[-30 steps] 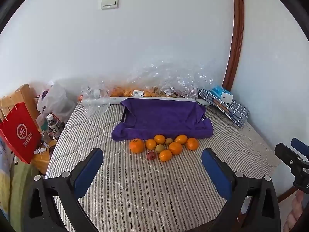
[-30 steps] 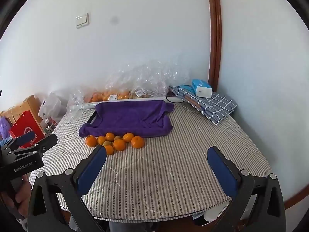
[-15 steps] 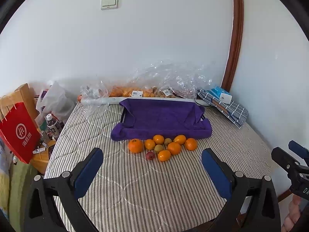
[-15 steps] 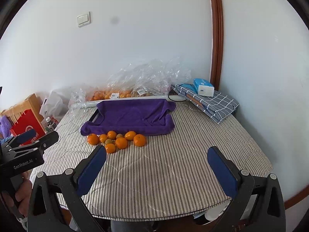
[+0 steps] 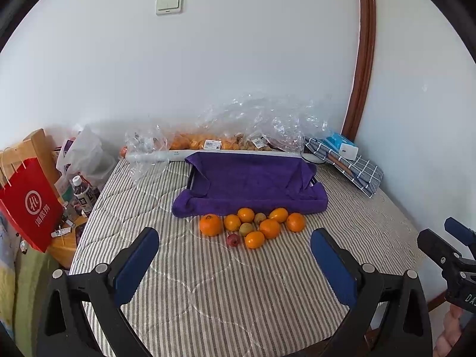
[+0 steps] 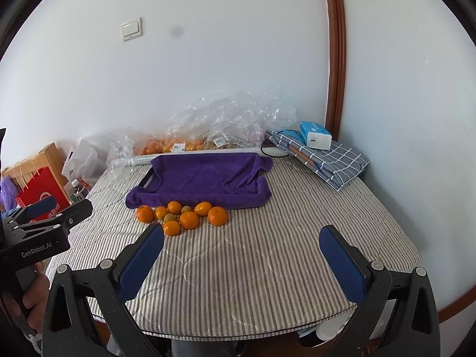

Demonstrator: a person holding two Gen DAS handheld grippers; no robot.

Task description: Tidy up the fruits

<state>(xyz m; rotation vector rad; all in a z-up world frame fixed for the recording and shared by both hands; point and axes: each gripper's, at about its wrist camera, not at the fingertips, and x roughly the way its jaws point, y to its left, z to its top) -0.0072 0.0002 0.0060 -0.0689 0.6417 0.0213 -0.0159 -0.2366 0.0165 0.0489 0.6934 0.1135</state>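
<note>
— Fruit first: where, and what sort?

— Smooth round oranges (image 5: 211, 225) and small dull greenish fruits (image 5: 246, 228) cluster on the striped quilted desk (image 5: 226, 282), touching the front edge of a plush purple towel (image 5: 253, 184) draped over a tray that shows only at its corners.

— Grippers?

— Left gripper (image 5: 235, 260) and right gripper (image 6: 242, 257): blue padded fingers spread wide, holding nothing, well short of the fruit.

— Anything unclear?

— Crinkled clear bags (image 6: 235, 122) blur their contents; a dark reddish fruit (image 5: 233, 240) is too small to name.

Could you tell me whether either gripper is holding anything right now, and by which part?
Nothing is held: the left gripper and right gripper are both open and empty.
</note>
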